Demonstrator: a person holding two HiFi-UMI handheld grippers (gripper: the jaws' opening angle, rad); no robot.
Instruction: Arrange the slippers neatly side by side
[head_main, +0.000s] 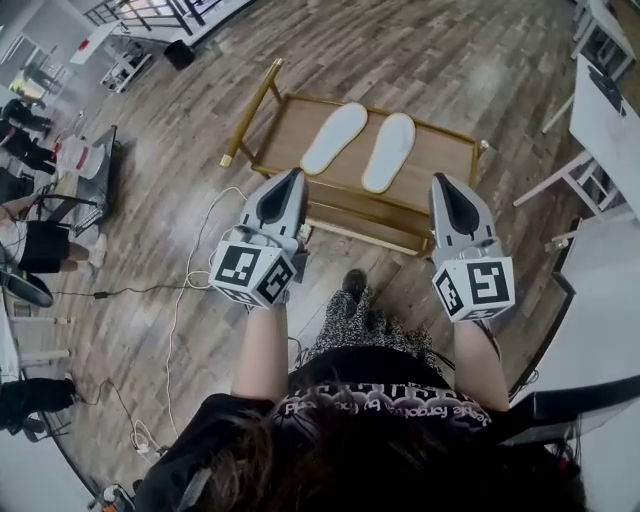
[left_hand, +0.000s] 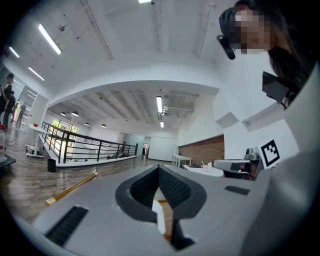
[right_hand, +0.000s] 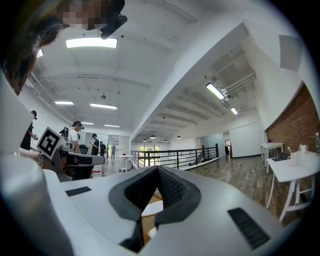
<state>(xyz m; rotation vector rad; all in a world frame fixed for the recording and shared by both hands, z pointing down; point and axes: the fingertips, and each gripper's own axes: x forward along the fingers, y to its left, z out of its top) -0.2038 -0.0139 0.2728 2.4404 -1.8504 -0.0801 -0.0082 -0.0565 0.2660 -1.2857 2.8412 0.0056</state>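
On the wooden table (head_main: 440, 160) — two white slippers (head_main: 335, 138), side by side, apart.

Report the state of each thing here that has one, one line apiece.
Left tongs: shut, empty.
Right tongs: shut, empty.
Left flat white slipper: lying slanted on the low wooden table, no tongs on it.
Right flat white slipper: lying beside the left one, not touching it, no tongs on it.
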